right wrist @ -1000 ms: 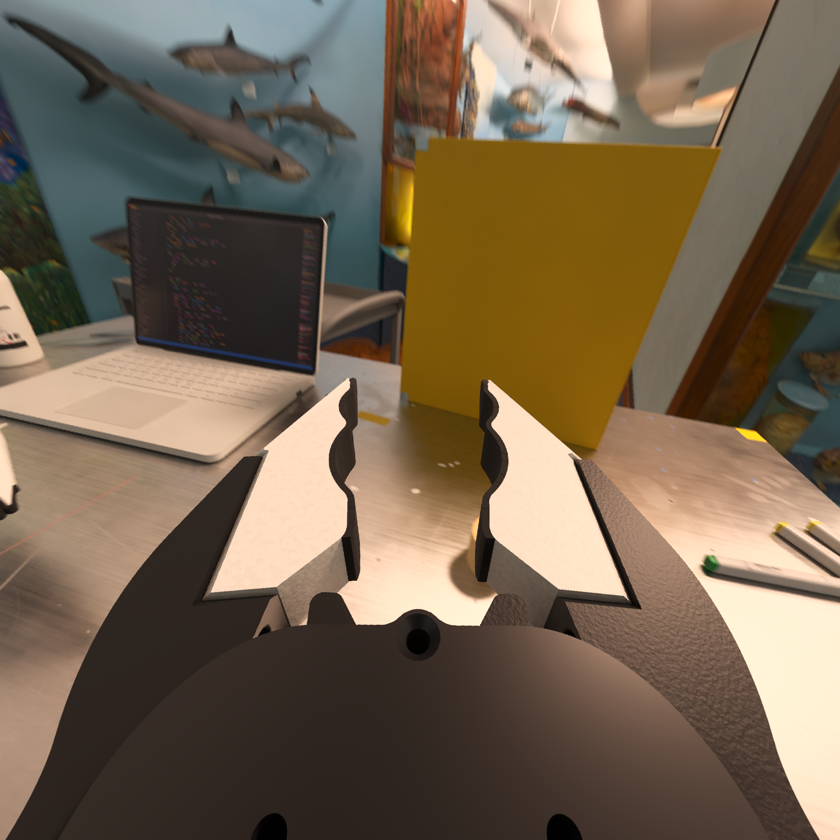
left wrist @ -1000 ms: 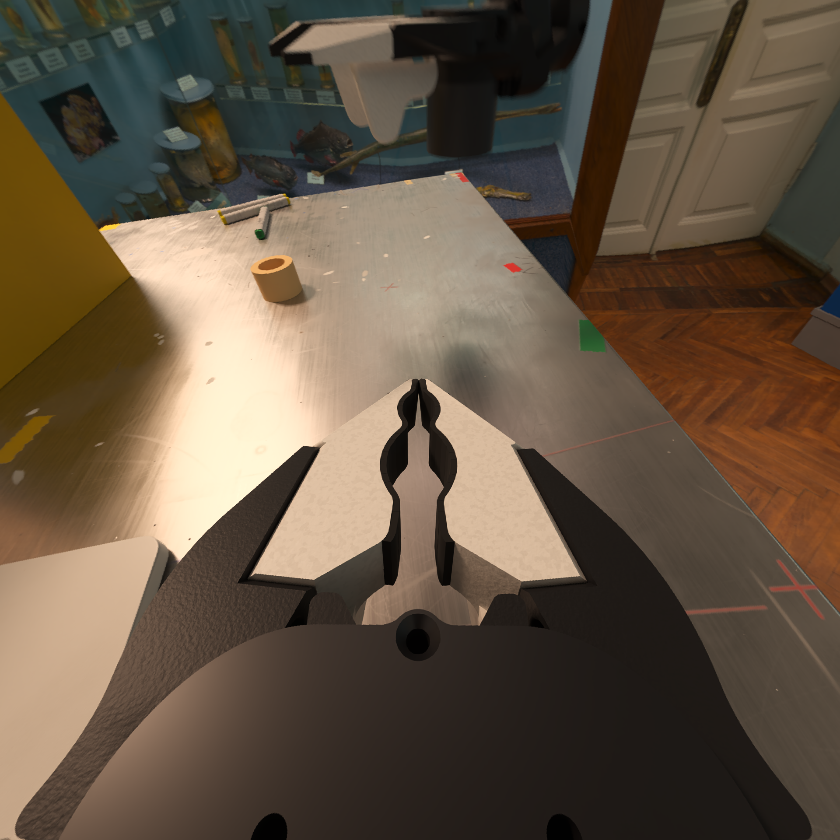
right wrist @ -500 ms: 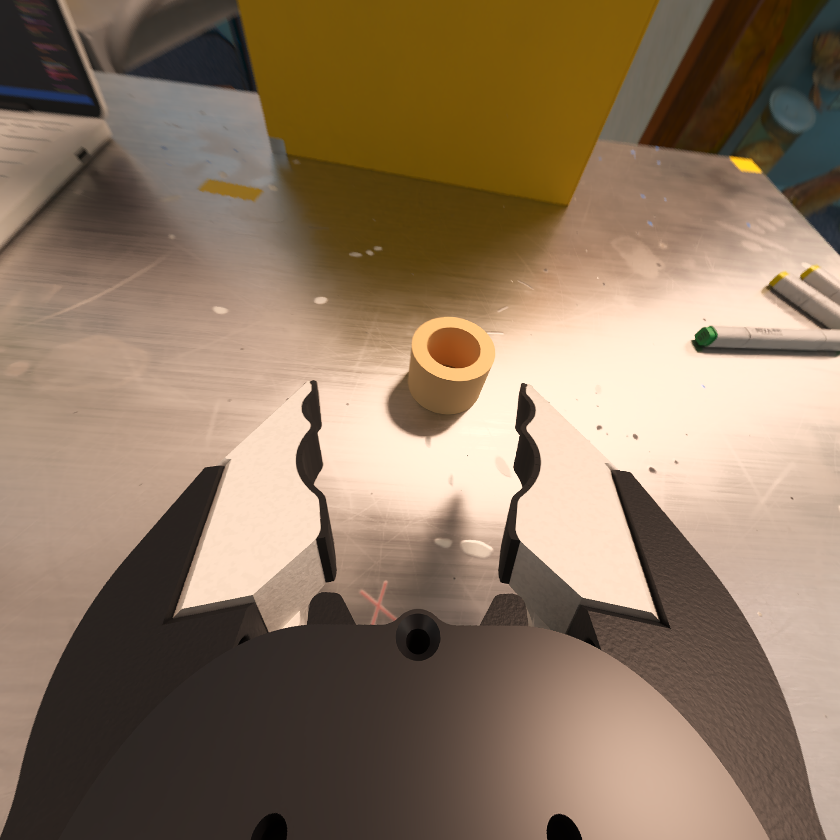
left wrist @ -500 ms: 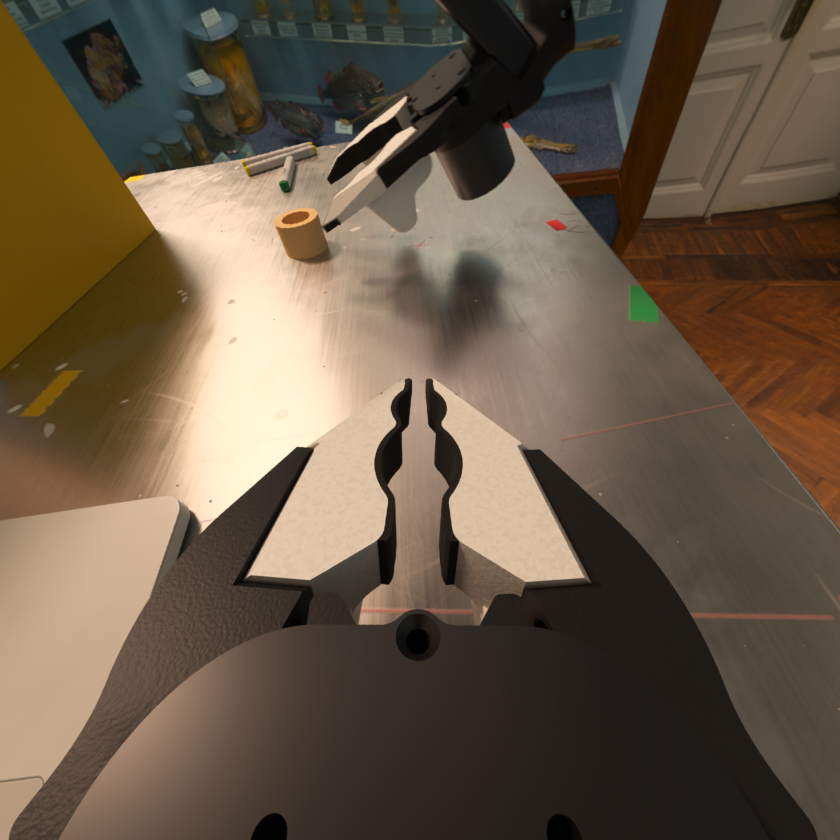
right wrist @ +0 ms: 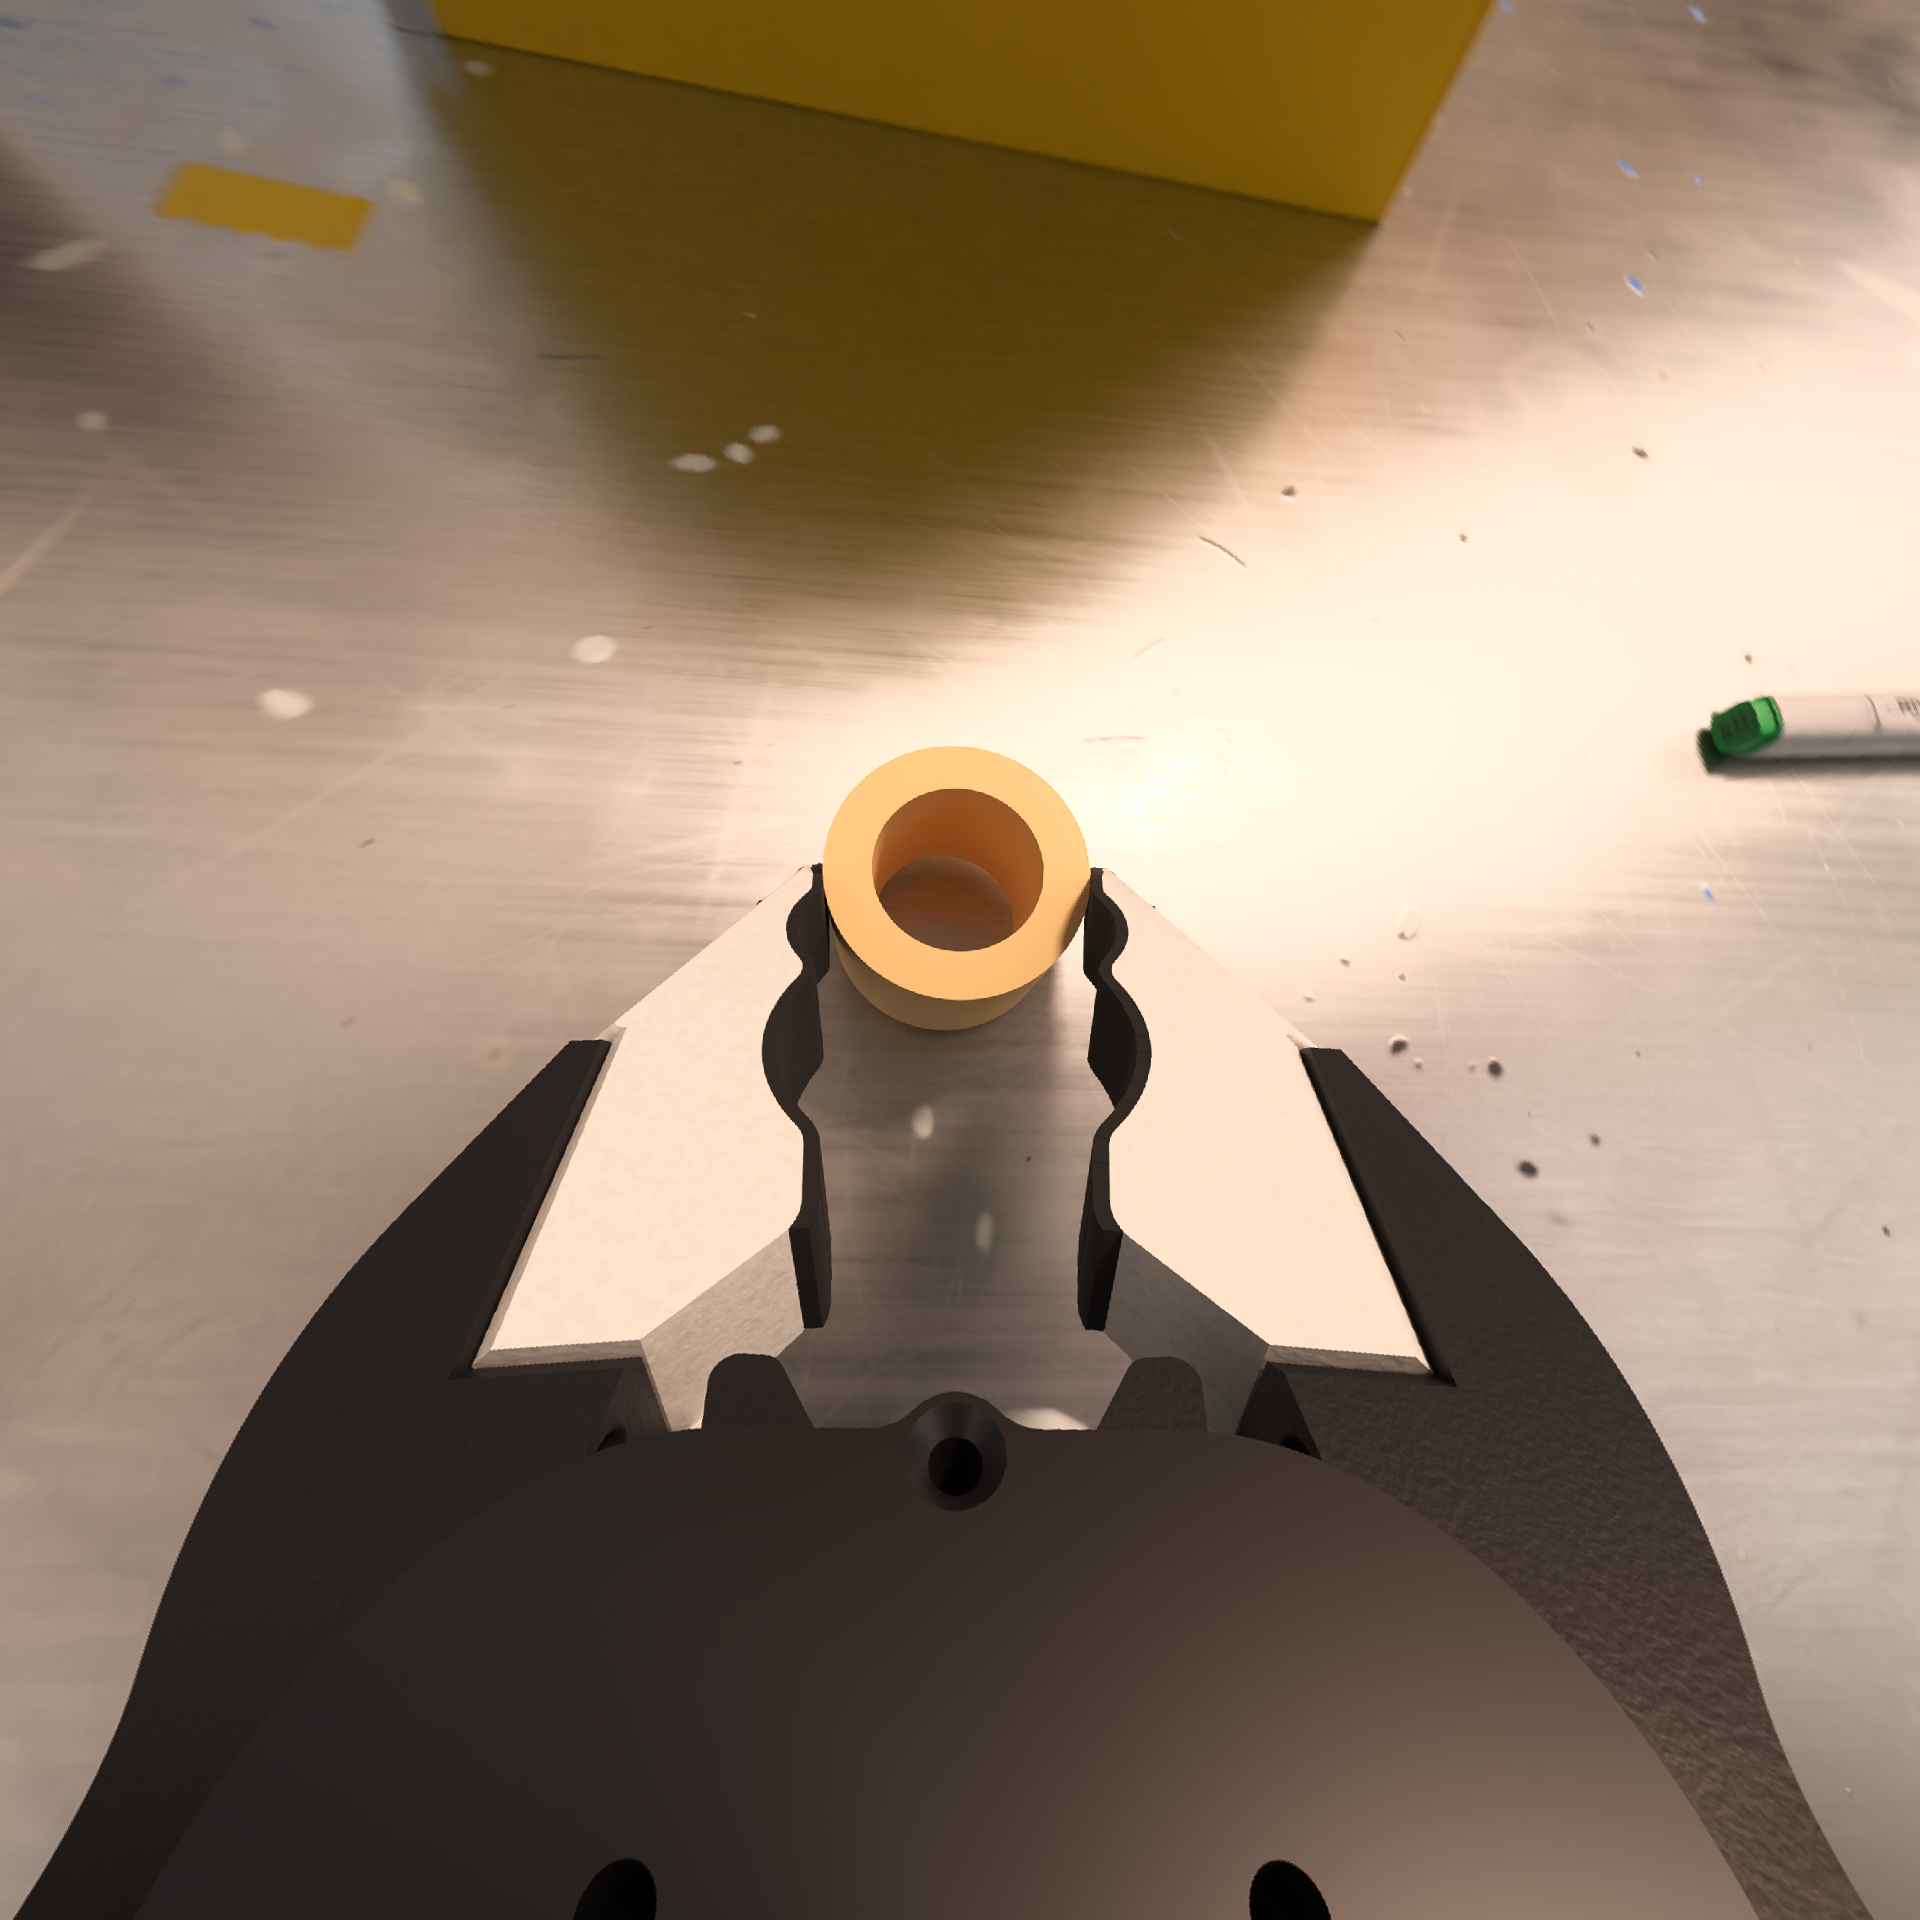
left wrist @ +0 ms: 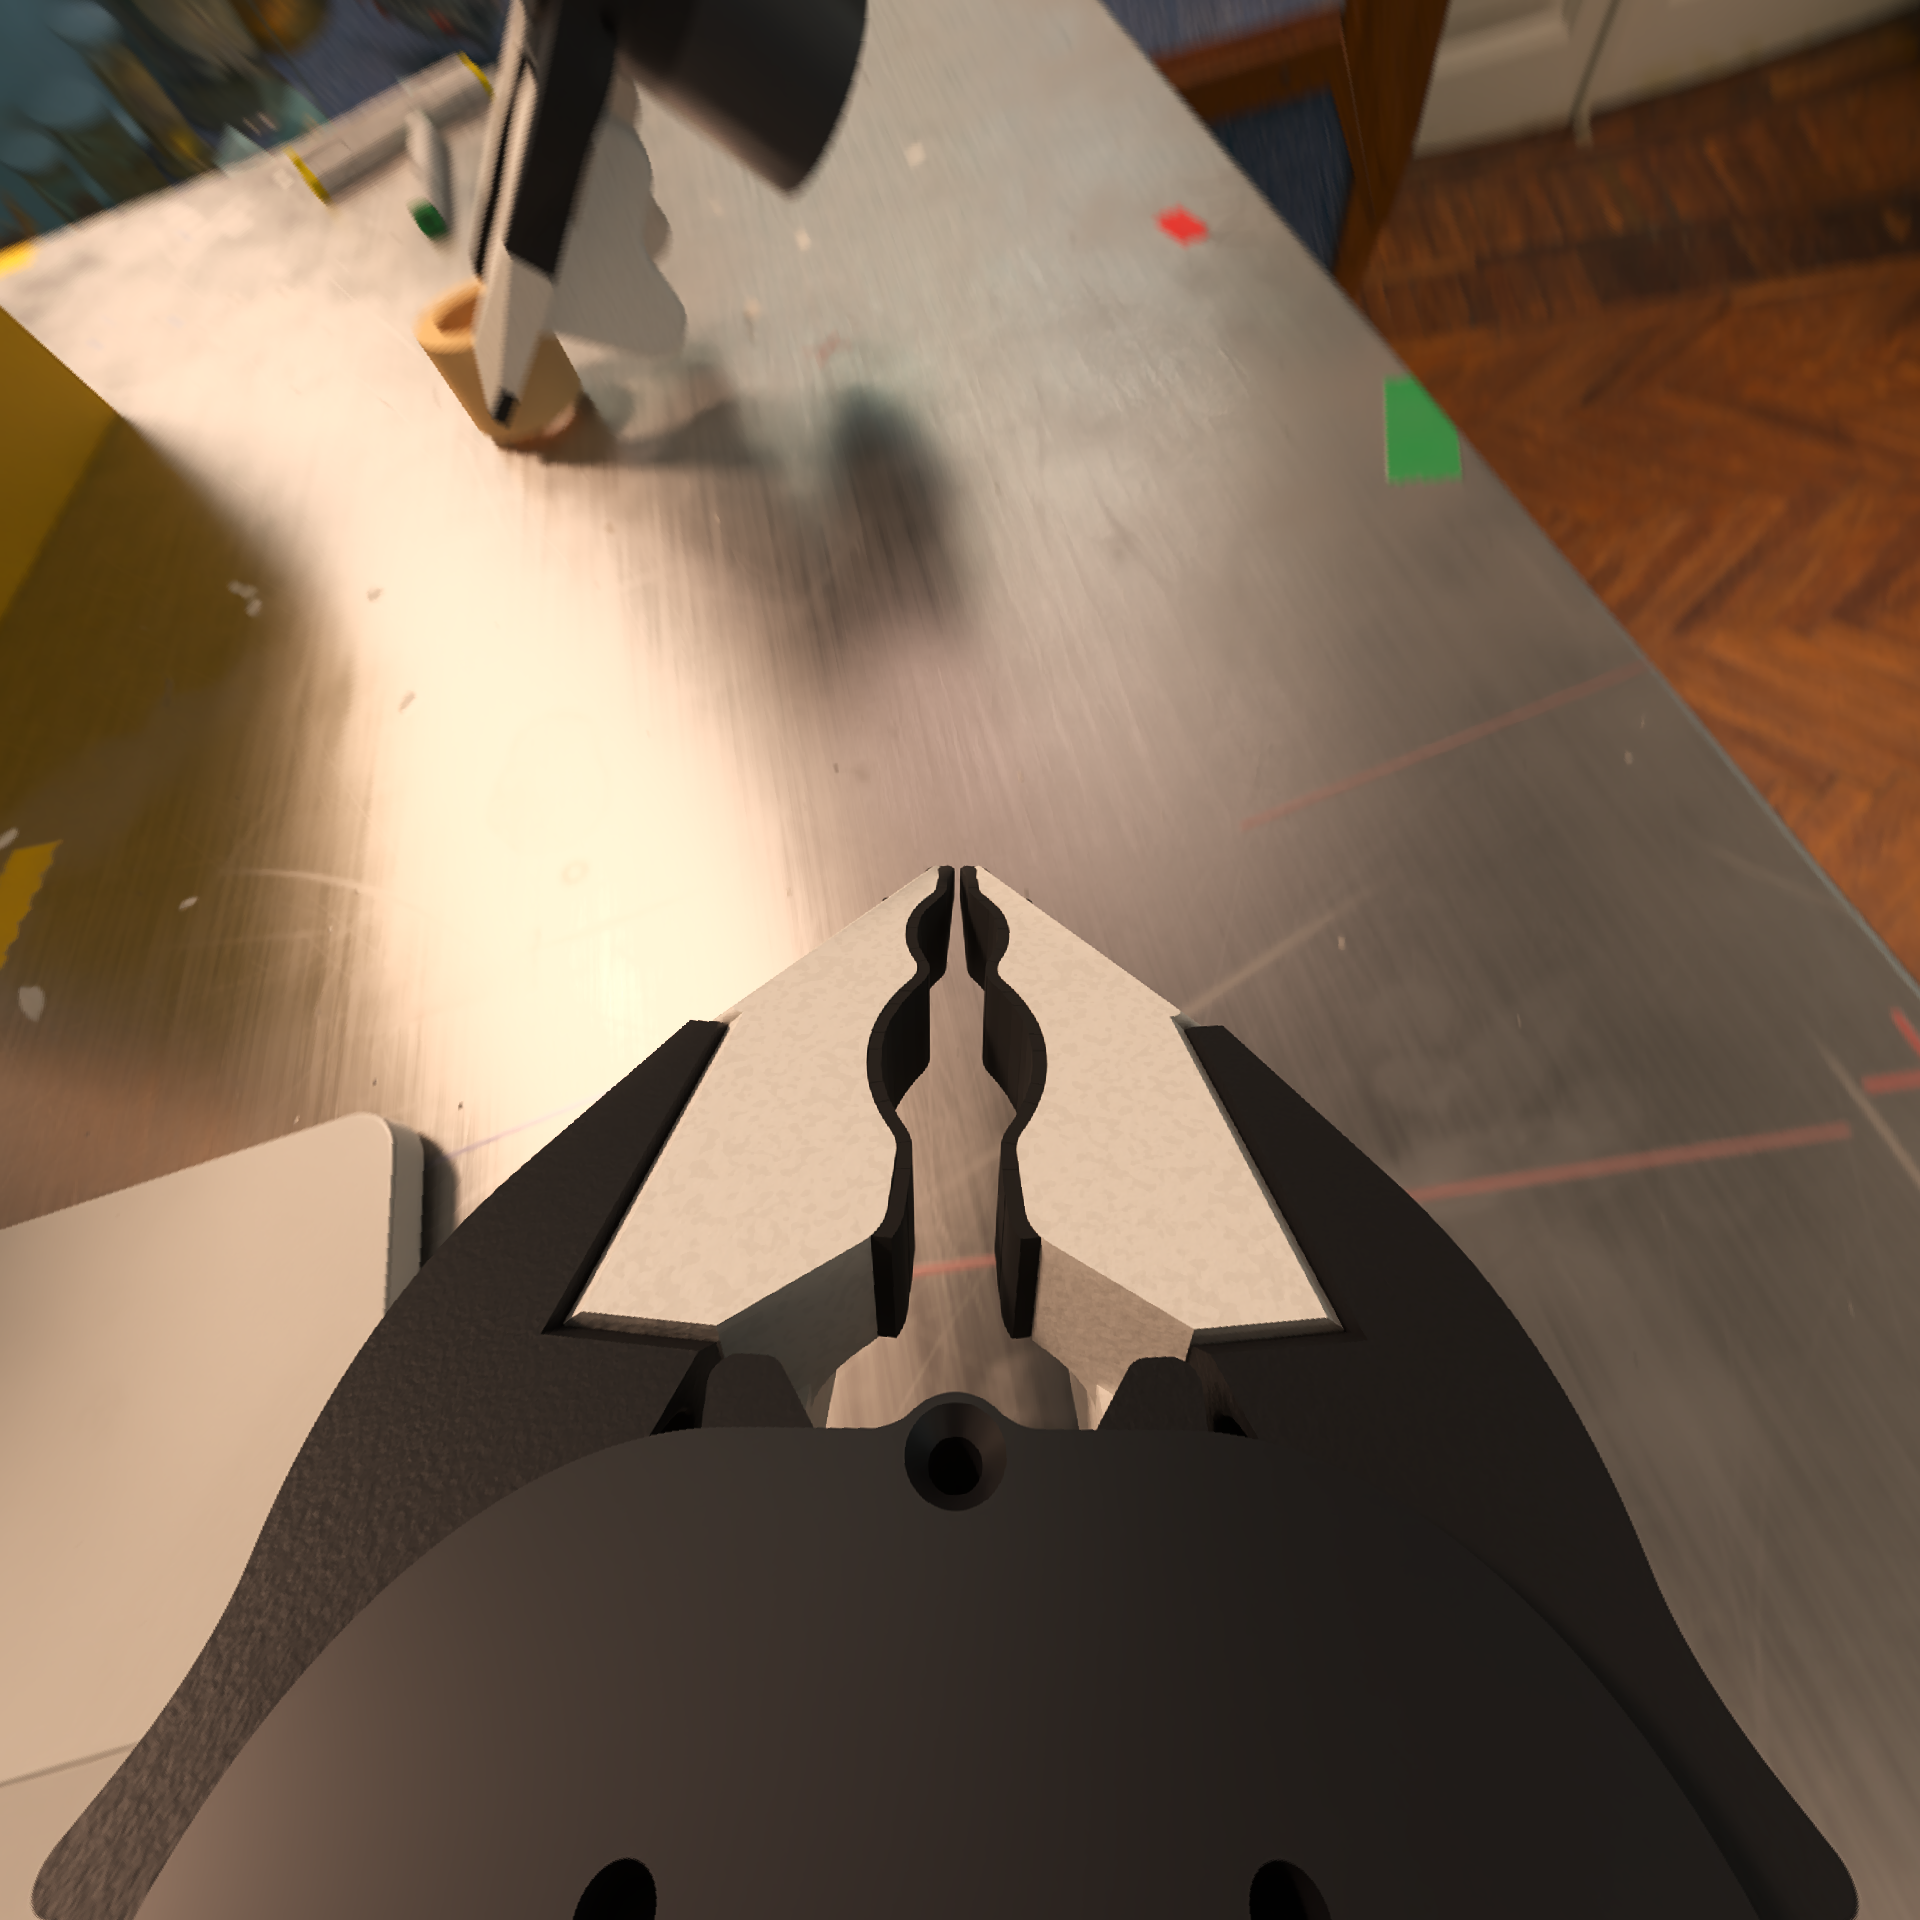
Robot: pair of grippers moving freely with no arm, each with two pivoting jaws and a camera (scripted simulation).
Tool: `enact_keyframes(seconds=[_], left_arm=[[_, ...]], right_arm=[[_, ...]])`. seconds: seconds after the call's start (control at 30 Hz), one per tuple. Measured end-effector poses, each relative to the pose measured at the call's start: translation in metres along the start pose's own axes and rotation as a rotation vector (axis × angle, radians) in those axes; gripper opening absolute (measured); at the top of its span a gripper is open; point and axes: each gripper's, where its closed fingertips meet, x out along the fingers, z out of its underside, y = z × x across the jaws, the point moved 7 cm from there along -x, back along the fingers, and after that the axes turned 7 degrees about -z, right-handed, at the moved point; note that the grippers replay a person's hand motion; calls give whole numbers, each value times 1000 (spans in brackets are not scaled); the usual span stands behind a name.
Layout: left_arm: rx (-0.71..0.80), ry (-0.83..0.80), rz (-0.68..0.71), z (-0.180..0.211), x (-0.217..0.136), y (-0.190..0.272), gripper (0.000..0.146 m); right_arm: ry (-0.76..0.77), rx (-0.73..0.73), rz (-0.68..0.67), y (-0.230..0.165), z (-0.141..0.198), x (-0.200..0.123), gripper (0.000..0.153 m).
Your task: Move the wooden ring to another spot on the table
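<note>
The wooden ring (right wrist: 945, 997) is a short tan tube standing upright on the metal table (right wrist: 416, 831). My right gripper (right wrist: 954, 883) reaches down over it, and its two fingertips press on the ring's left and right sides. In the left wrist view the ring (left wrist: 452, 338) stands at the far left, partly hidden by the right gripper (left wrist: 582, 374). My left gripper (left wrist: 956, 873) is shut and empty. It hovers over the table's middle, well short of the ring.
A yellow box (right wrist: 935, 83) stands just beyond the ring. A green-capped marker (right wrist: 1808, 727) lies to its right, with more markers (left wrist: 431, 177) nearby. A white laptop corner (left wrist: 187, 1247) lies left of my left gripper. The table's edge (left wrist: 1558, 582) drops to a wooden floor.
My right gripper has tilted down, moved forward over the ring and closed its fingers onto it. My left gripper has drifted and closed the small gap between its tips.
</note>
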Motion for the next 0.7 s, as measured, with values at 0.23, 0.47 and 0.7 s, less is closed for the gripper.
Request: enact_keyframes(seconds=[0.23, 0.47, 0.7], left_arm=[[41, -124, 139, 15, -18, 5, 0], [185, -260, 167, 20, -9, 22, 0], [262, -320, 148, 18, -8, 28, 0]], right_arm=[[-65, -121, -334, -35, 18, -45, 49], [-138, -264, -350, -61, 52, -65, 49], [-195, -325, -350, -66, 43, -68, 82]])
